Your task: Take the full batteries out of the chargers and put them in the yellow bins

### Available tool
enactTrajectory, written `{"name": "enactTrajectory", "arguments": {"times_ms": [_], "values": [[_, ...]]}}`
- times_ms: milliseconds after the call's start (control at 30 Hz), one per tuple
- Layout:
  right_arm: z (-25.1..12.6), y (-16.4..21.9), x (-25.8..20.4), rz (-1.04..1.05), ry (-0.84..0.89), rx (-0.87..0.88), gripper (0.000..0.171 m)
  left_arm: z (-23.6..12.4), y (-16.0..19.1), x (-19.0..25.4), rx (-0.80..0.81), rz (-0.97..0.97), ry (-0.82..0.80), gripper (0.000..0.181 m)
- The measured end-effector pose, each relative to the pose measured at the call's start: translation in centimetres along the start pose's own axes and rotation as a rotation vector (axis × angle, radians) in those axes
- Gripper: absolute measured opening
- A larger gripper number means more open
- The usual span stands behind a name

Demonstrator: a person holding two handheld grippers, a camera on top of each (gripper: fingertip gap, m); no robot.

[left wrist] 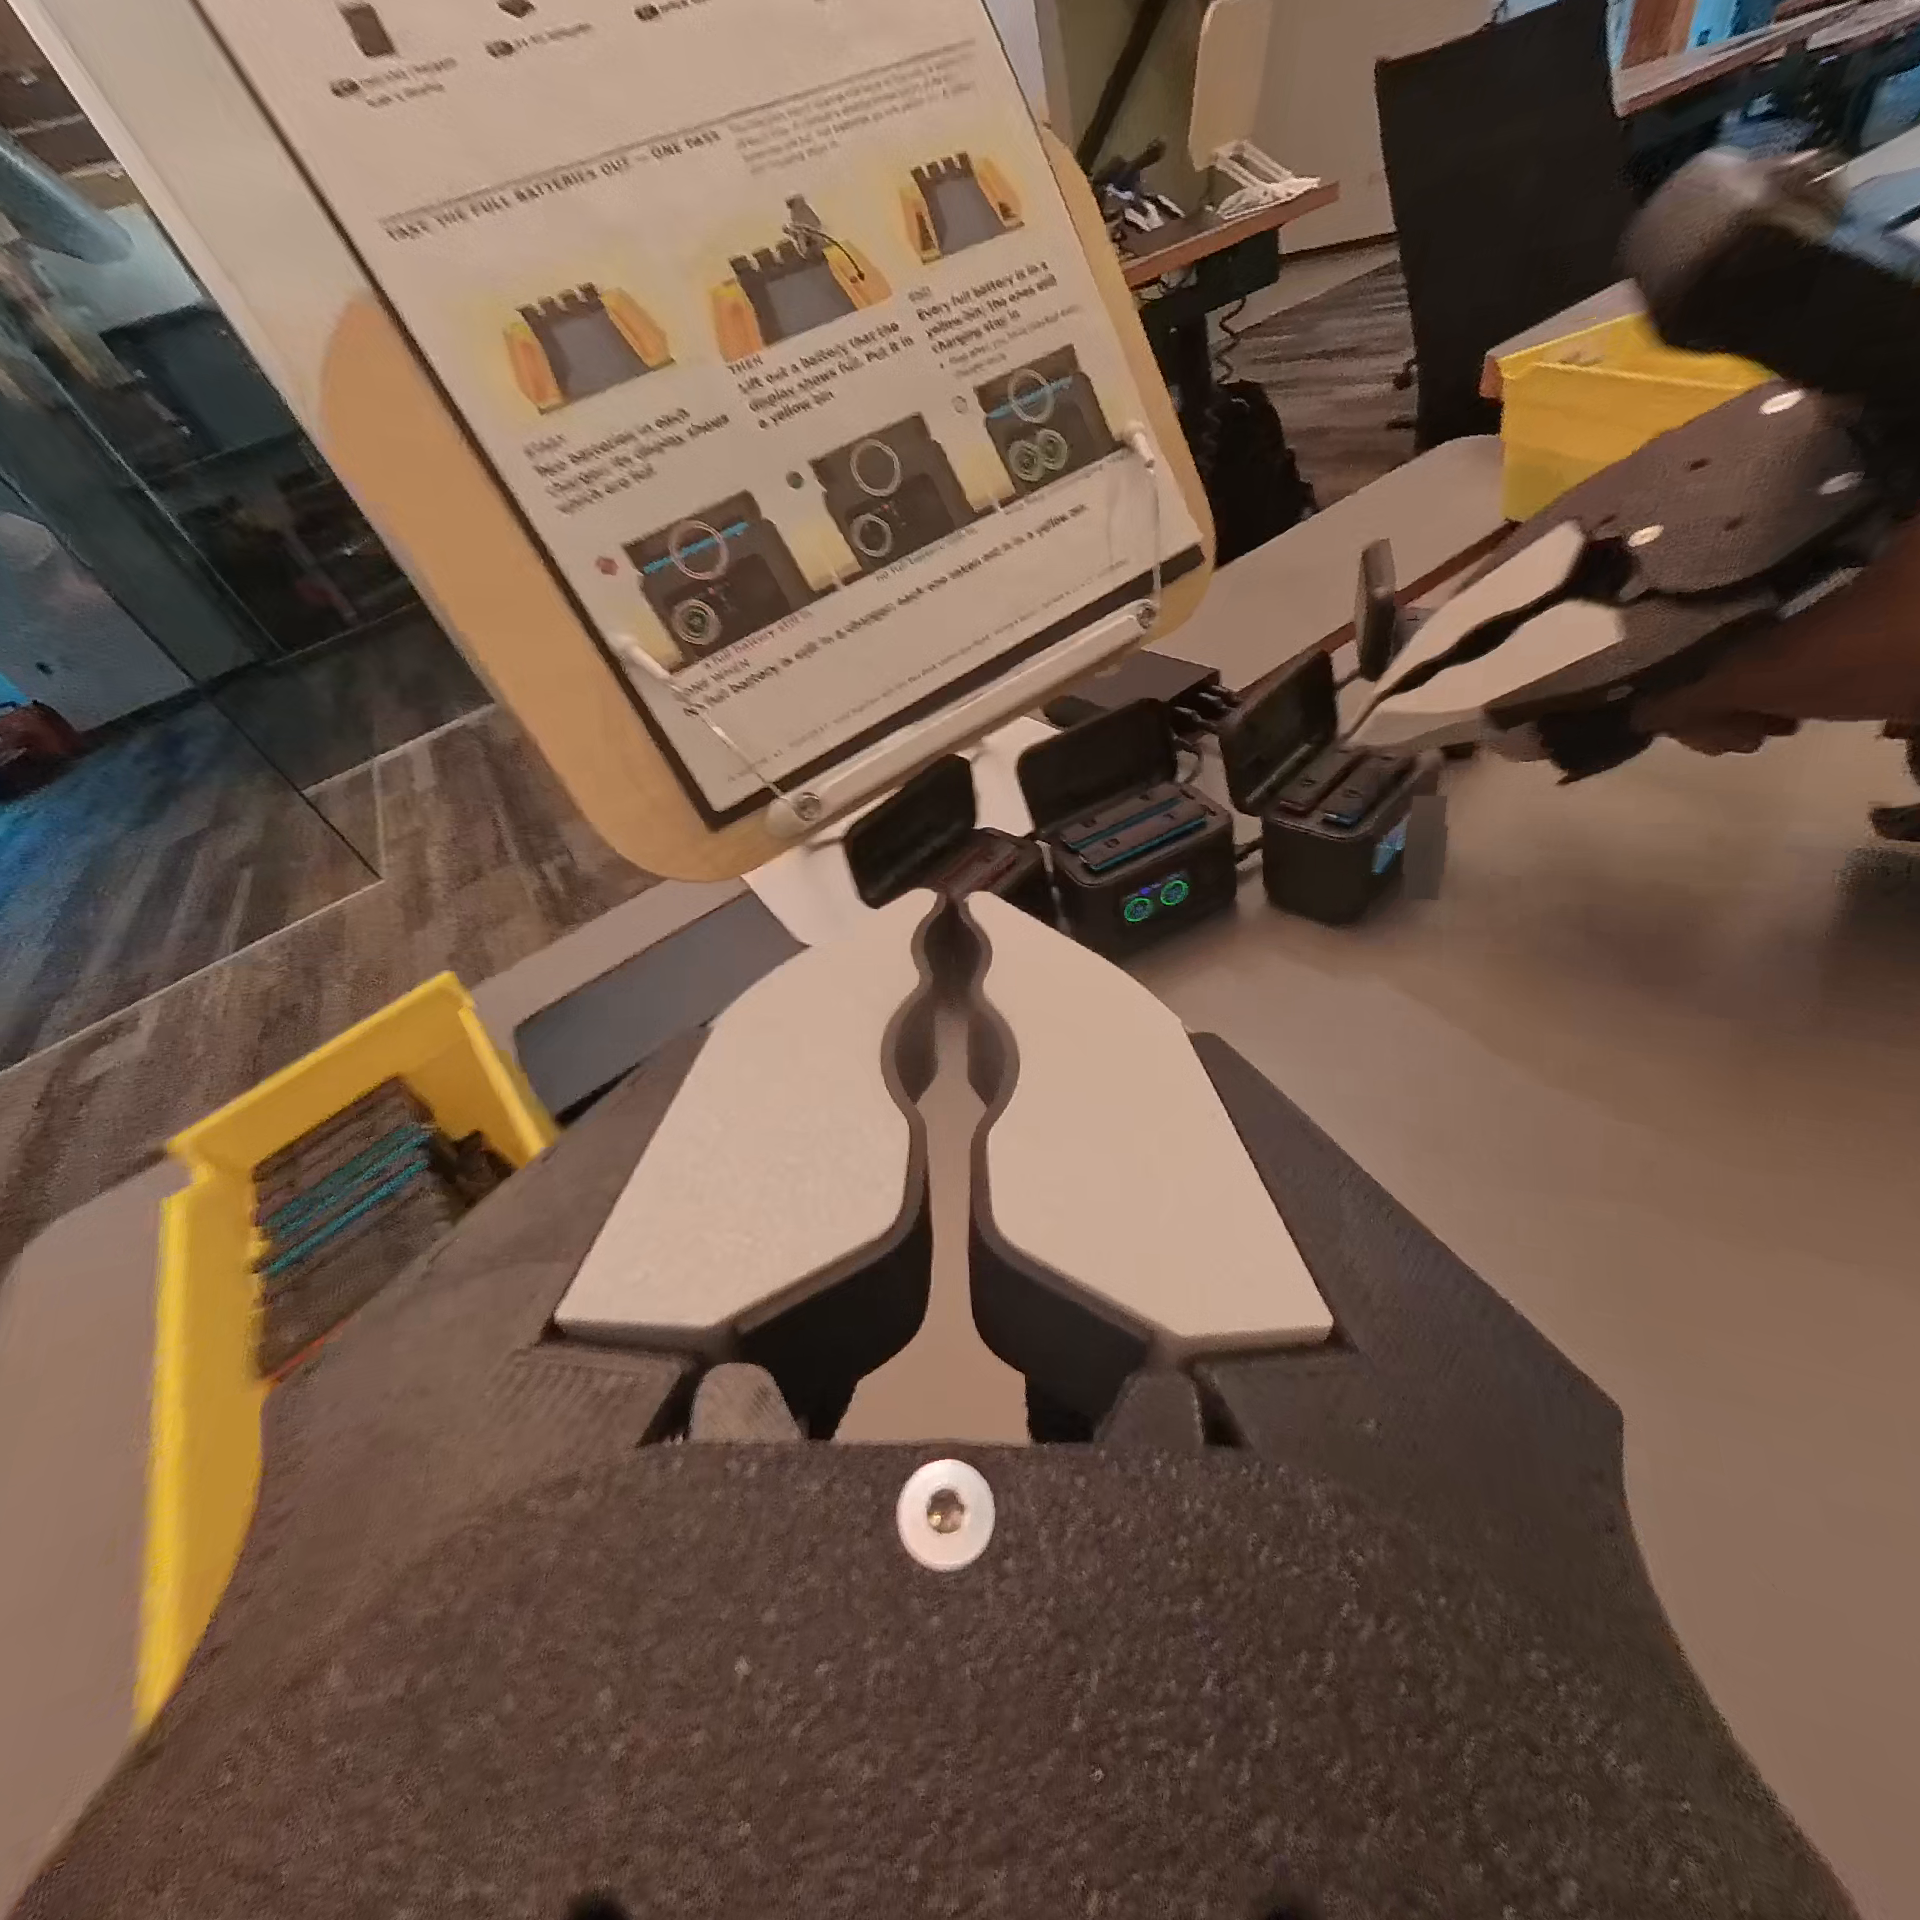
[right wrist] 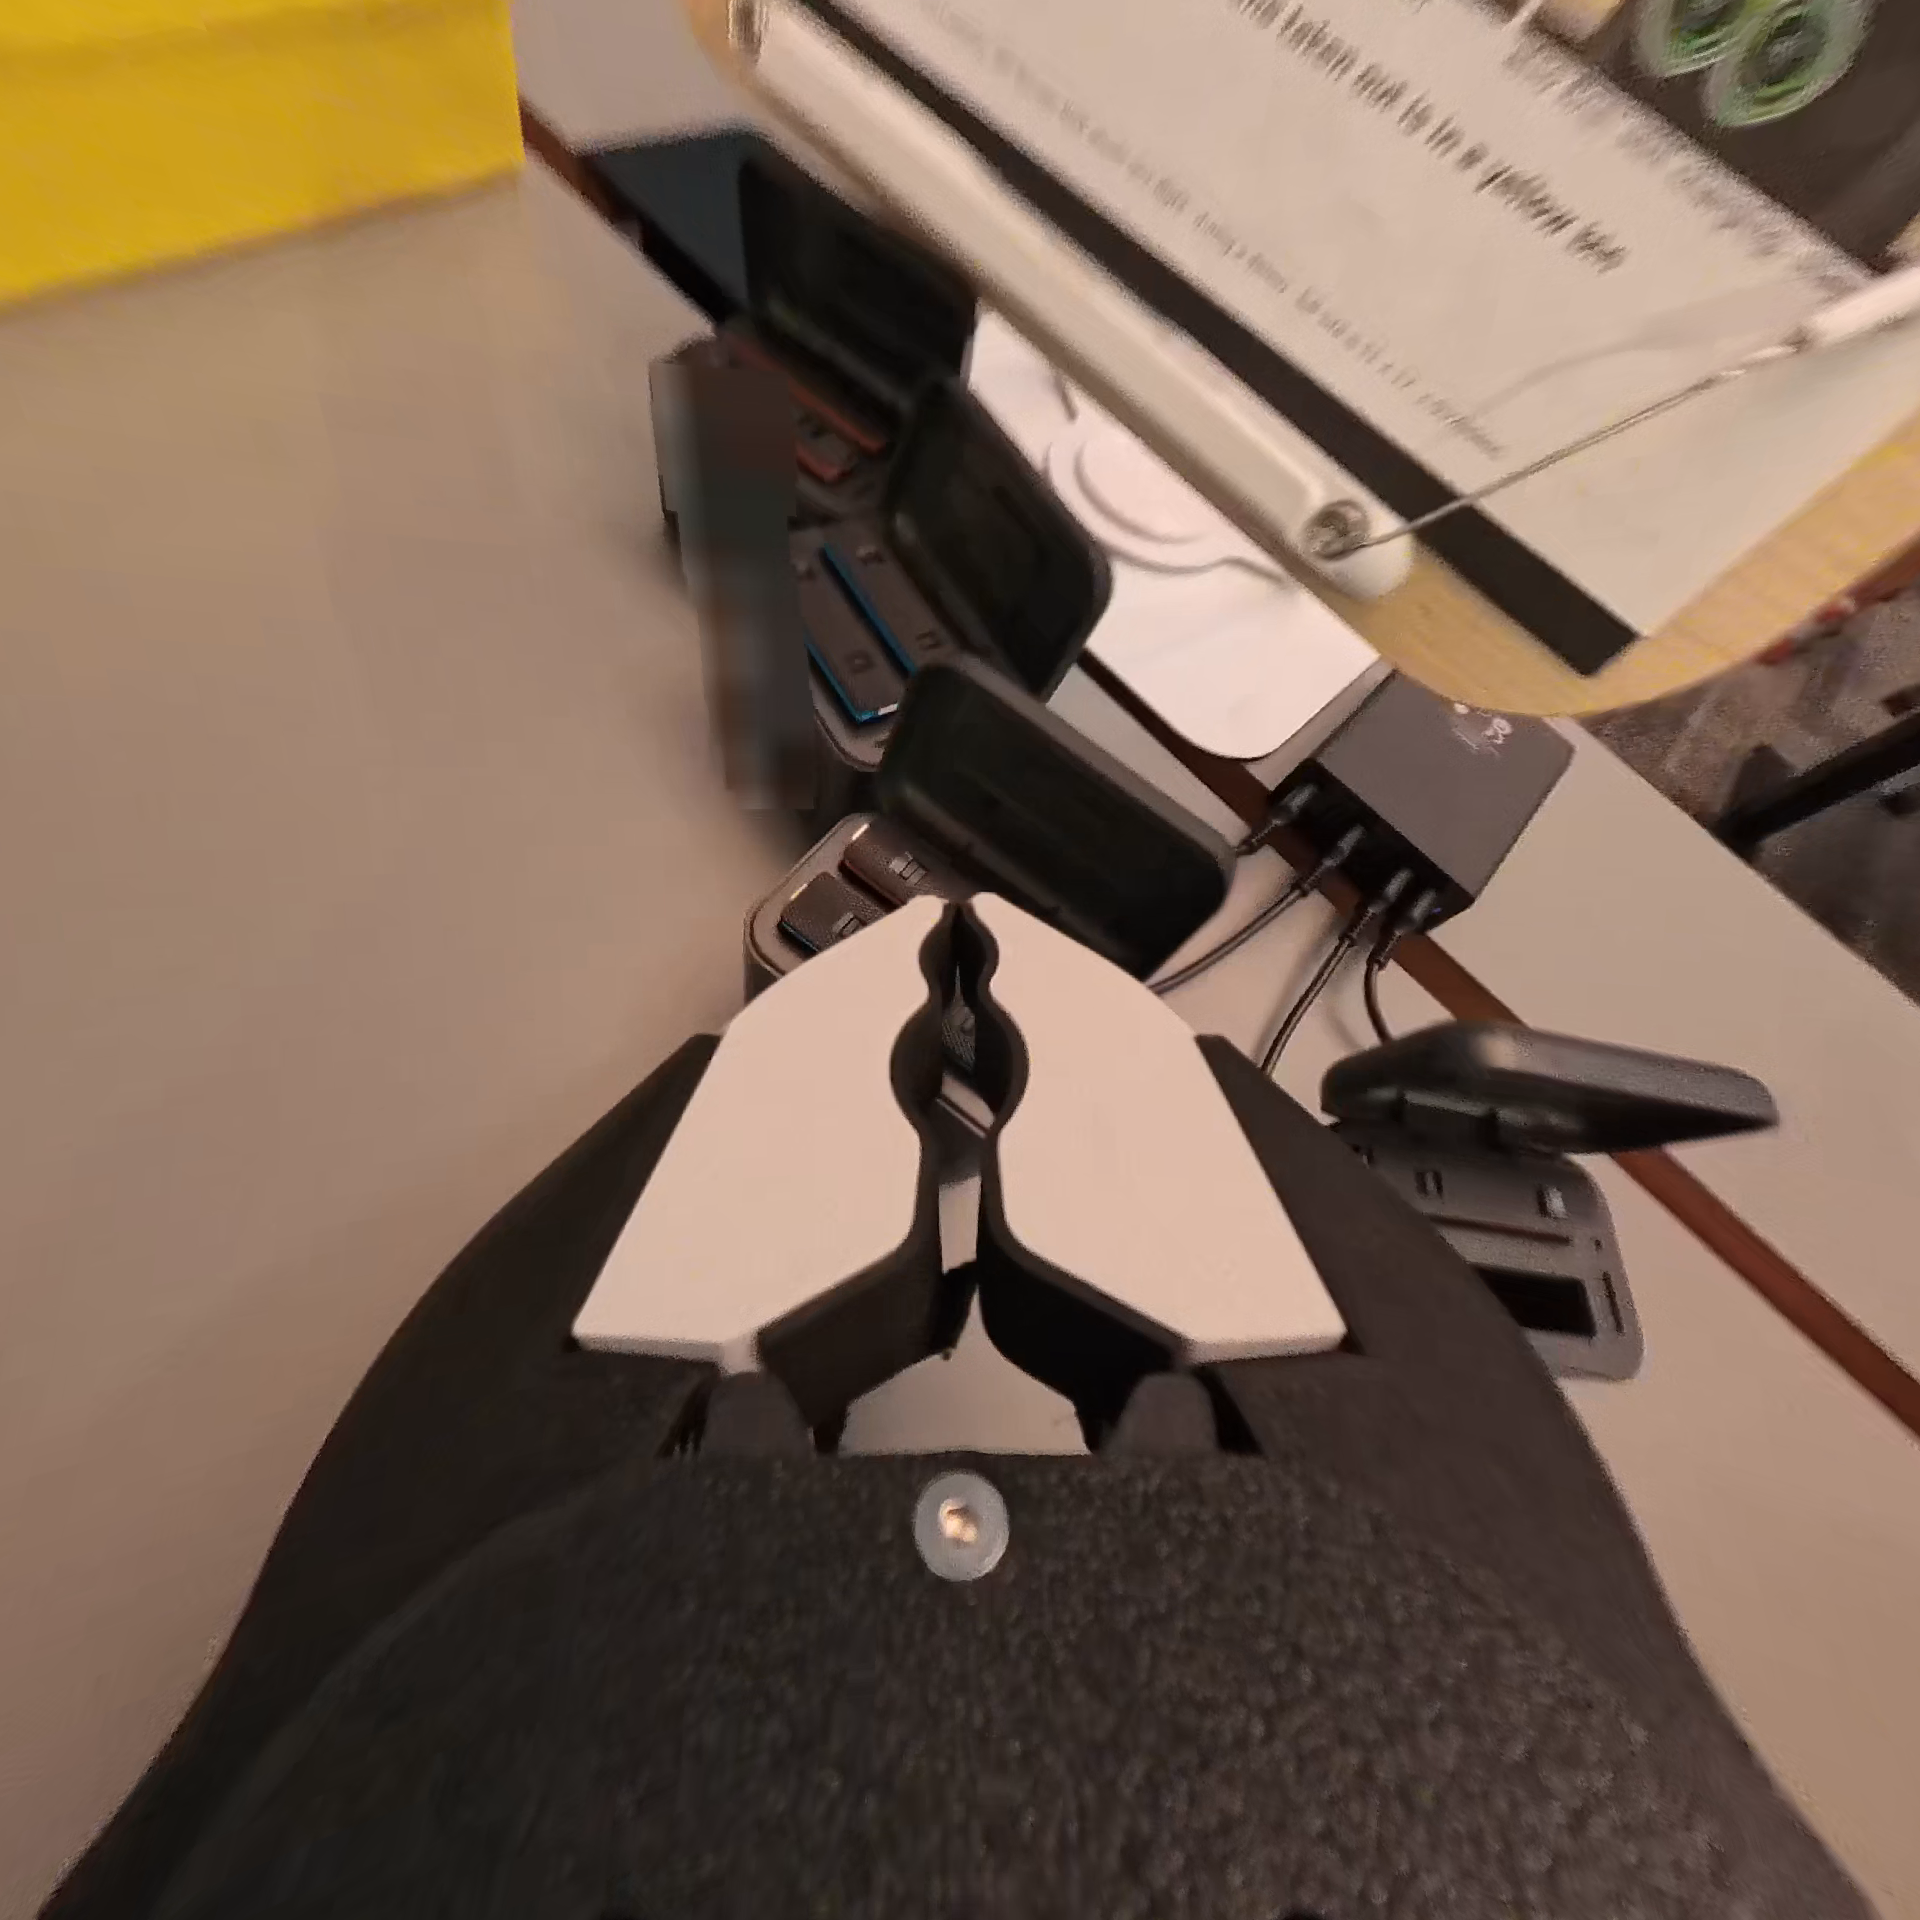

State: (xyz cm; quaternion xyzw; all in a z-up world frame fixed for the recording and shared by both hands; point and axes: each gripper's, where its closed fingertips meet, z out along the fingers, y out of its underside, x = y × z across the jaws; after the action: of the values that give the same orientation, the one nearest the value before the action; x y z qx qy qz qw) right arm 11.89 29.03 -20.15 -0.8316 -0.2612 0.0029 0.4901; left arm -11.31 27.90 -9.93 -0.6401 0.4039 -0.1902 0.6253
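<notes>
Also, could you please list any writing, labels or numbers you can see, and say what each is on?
Sheet on the stand: printed headings and captions, partly legible; I won't quote them.
Hub: small white mark, too blurred to read.
Charger: two green lit rings, no words legible.
Bin: no writing seen.

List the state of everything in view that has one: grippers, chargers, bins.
Left gripper: shut, empty.
Right gripper: shut, over a charger, nothing seen in it.
Lit charger: lid open, batteries in, green lights on.
Charger under right gripper: lid open, batteries in.
Near charger: lid open, slots look empty.
Left bin: holds batteries.
Right bin: contents hidden.
</notes>
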Motion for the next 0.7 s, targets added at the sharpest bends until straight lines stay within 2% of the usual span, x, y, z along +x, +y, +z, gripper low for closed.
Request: {"name": "enactTrajectory", "arguments": {"times_ms": [100,200,300,400,467,567,700], "values": [[-3.2,-1.0,0.7,0.137,-0.038,0.118,0.0,-1.7,-1.0,-2.6,-0.001,0.021,-0.056,0.0],[-6.6,-0.1,1.1,0.224,-0.052,0.16,0.0,-3.5,-1.0,-5.5,-0.031,0.001,-0.087,0.0],[-9.8,1.8,0.3,0.275,-0.062,0.17,0.002,-5.3,0.4,-9.0,-0.106,0.046,-0.151,0.0],[-11.9,4.2,-1.2,0.31,-0.075,0.158,0.004,-6.2,3.1,-11.9,-0.255,0.087,-0.148,0.005],[-12.5,5.7,-2.1,0.335,-0.088,0.156,0.004,-6.1,5.4,-13.3,-0.382,0.115,-0.087,0.018],[-12.5,6.4,-3.1,0.336,-0.131,0.19,0.003,-4.9,7.8,-14.8,-0.503,0.206,0.013,0.023],[-12.3,6.1,-3.4,0.284,-0.155,0.211,0.003,-2.1,10.9,-16.2,-0.686,0.437,0.11,0.034]]}}
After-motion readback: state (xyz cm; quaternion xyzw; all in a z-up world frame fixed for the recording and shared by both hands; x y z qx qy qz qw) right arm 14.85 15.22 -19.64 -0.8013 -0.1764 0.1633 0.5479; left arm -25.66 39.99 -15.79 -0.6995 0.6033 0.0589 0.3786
